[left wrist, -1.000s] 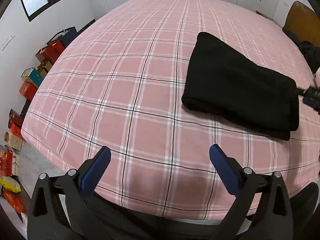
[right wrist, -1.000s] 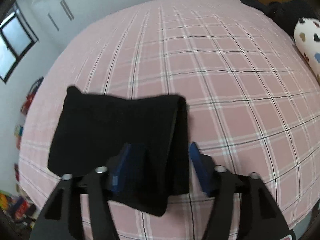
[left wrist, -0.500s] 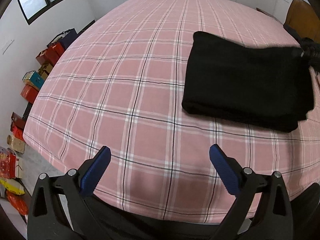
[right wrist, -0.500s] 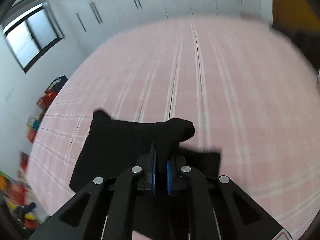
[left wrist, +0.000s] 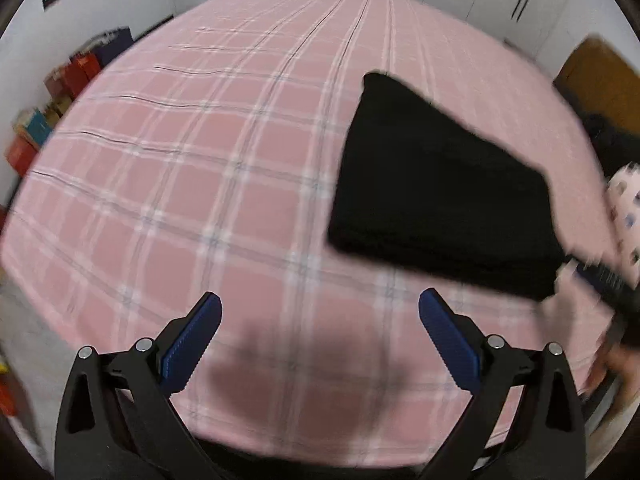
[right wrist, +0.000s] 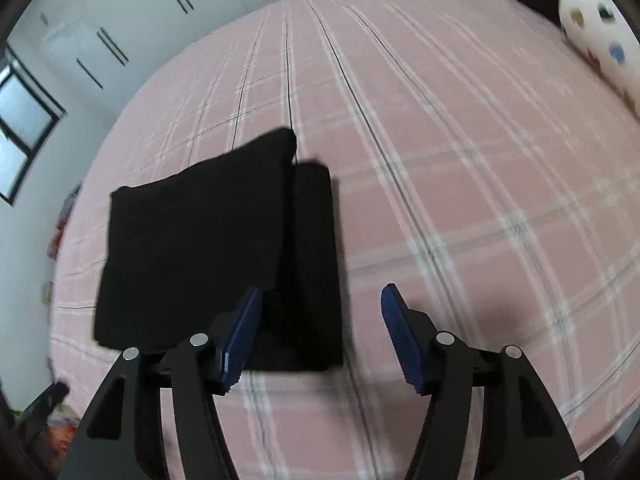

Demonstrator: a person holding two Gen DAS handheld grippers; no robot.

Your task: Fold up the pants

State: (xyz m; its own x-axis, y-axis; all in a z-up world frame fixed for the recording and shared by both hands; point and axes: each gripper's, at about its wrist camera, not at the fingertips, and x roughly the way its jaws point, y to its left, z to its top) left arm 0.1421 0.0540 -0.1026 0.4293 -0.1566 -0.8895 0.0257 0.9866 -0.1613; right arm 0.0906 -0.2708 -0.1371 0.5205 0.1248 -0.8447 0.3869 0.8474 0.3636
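Note:
The black pants (left wrist: 436, 192) lie folded in a flat stack on the pink plaid bed (left wrist: 200, 160), to the right in the left wrist view. In the right wrist view the pants (right wrist: 208, 240) show an upper layer set a little left of the lower one. My left gripper (left wrist: 320, 336) is open and empty above the bed's near edge, left of the pants. My right gripper (right wrist: 320, 332) is open and empty, just above the near right corner of the pants. It also shows blurred at the right edge of the left wrist view (left wrist: 600, 280).
Coloured boxes (left wrist: 60, 92) line the floor by the left wall. A white spotted pillow (right wrist: 600, 40) lies at the bed's far right. White wardrobes (right wrist: 160, 20) stand behind the bed. A wooden chair (left wrist: 596, 80) with dark clothes stands at the right.
My right gripper, shut on the lifted edge of the pants half a second ago, has opened and let go. The pants lie flat again. Both views have shifted.

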